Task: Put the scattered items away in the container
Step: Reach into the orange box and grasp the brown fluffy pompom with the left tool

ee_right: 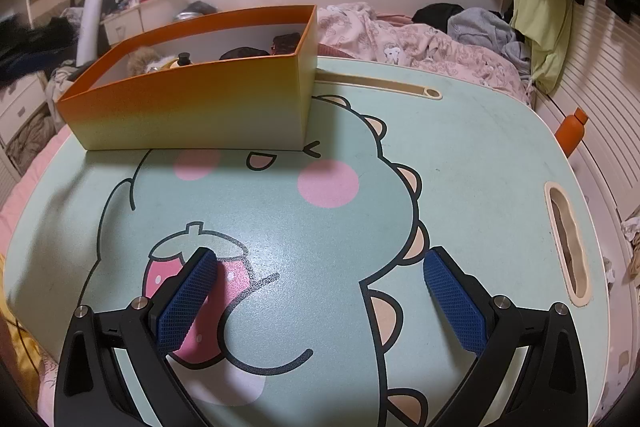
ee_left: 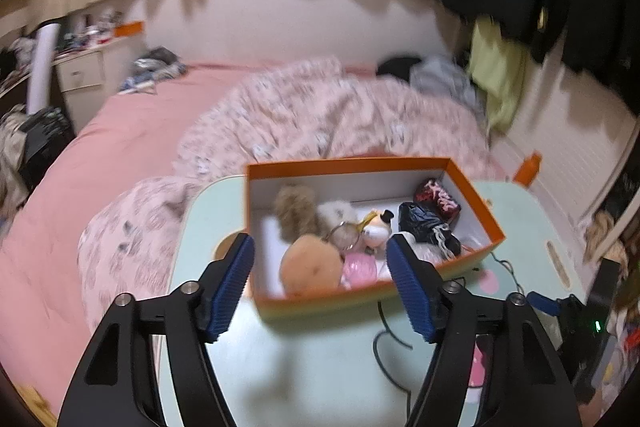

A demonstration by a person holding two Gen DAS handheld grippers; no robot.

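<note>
An orange box (ee_left: 348,163) stands on a mint-green lap table (ee_left: 320,359) that has a cartoon dinosaur print. Inside the box lie a brown plush (ee_left: 296,211), a tan round plush (ee_left: 310,267), a pink item (ee_left: 360,267), a small white and yellow figure (ee_left: 376,227), a black bag (ee_left: 420,223) and a dark red pouch (ee_left: 438,201). My left gripper (ee_left: 320,241) hovers open in front of the box's near wall, nothing between its pads. In the right wrist view the box (ee_right: 192,107) sits at the far left of the table (ee_right: 460,167). My right gripper (ee_right: 320,255) is wide open above the bare print.
The table rests on a bed with a pink patterned quilt (ee_left: 320,115). An orange bottle (ee_right: 572,131) stands off the table's right edge. A handle slot (ee_right: 568,247) cuts the table's right side. Clothes (ee_right: 544,7) hang at the right. A nightstand (ee_left: 84,75) stands far left.
</note>
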